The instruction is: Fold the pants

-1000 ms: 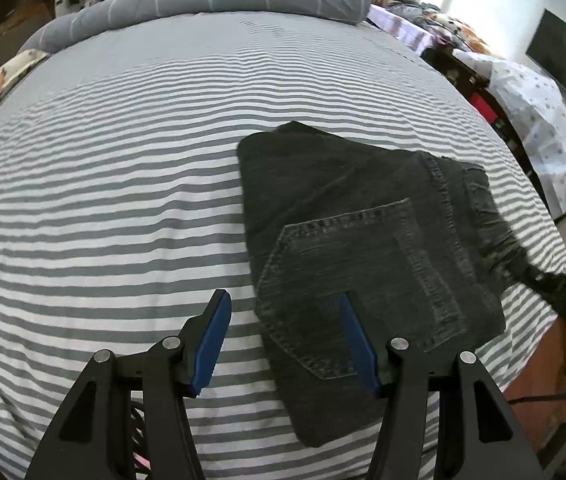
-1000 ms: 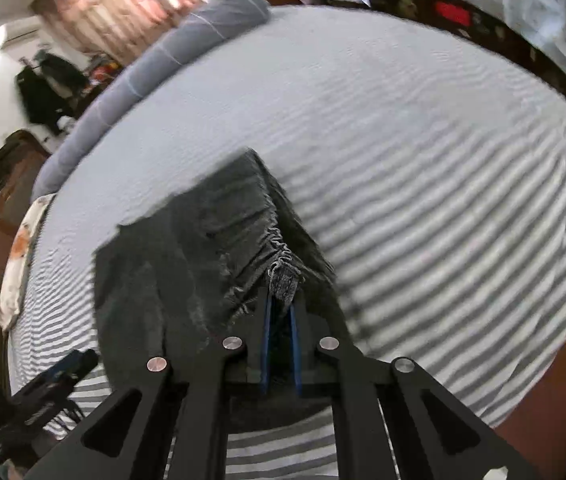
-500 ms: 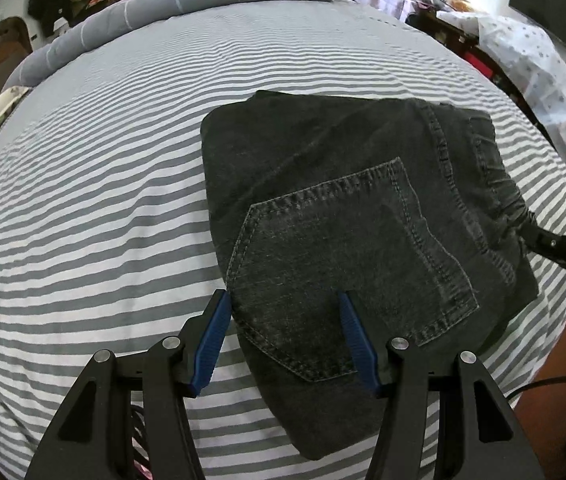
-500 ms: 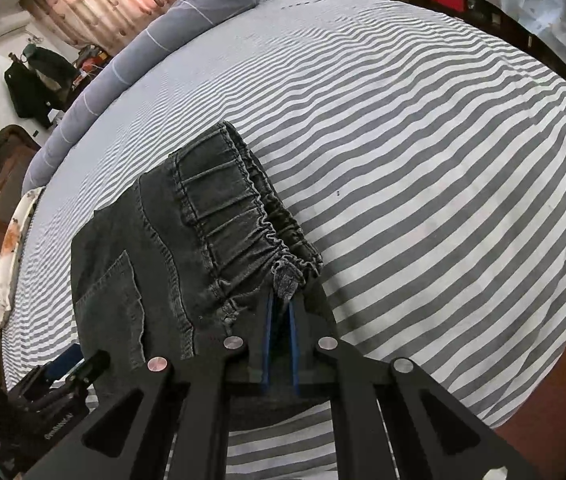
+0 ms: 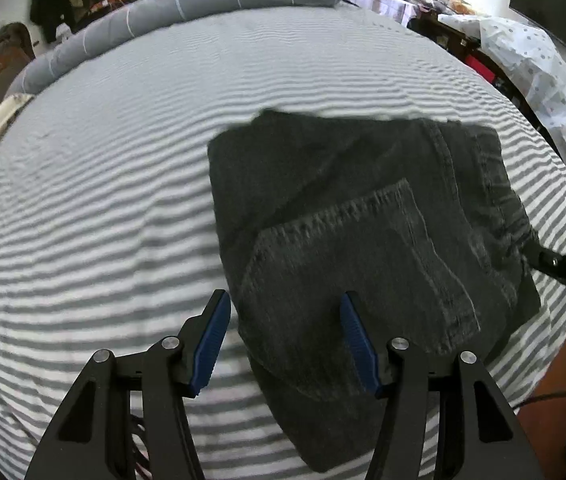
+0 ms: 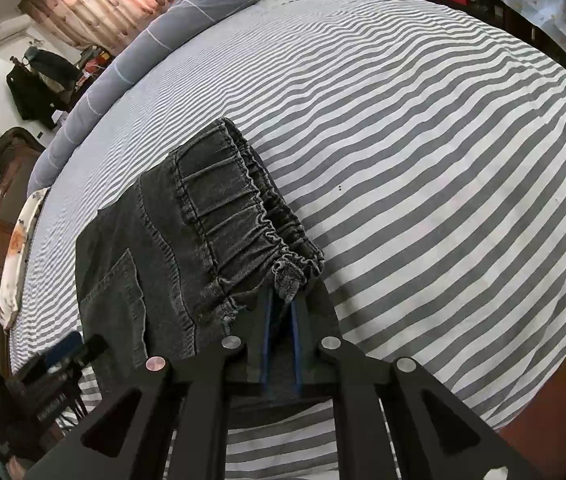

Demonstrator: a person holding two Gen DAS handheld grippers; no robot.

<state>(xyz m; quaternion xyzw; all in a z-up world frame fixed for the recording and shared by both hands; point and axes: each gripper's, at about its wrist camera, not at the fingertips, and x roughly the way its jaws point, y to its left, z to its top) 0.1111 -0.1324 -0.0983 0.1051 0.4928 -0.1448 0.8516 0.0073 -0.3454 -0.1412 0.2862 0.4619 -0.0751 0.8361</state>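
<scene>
We look down on a bed (image 5: pixel 123 208) covered in a grey-and-white striped sheet, with the pants (image 5: pixel 363 232) lying folded into a compact dark denim block right of centre in the left wrist view. A back pocket (image 5: pixel 363 280) faces up. Our left tongs (image 5: pixel 283 332) stand released, their blue pads apart, one over the stripes and one over the denim, straddling the lower left edge of the fold; we cannot tell whether they touch the cloth.

In the right wrist view the pants (image 6: pixel 171 248) sit left of centre, the gathered elastic waistband (image 6: pixel 239 208) running from upper centre down toward our right tongs (image 6: pixel 281 312). Those tongs are clenched on a small tab of the waistband at its lower end, and their jaws have just been easing apart slightly with the fabric still pinched between them.

A long grey bolster (image 5: pixel 187 12) lies along the far edge of the bed at the top of the frame.
</scene>
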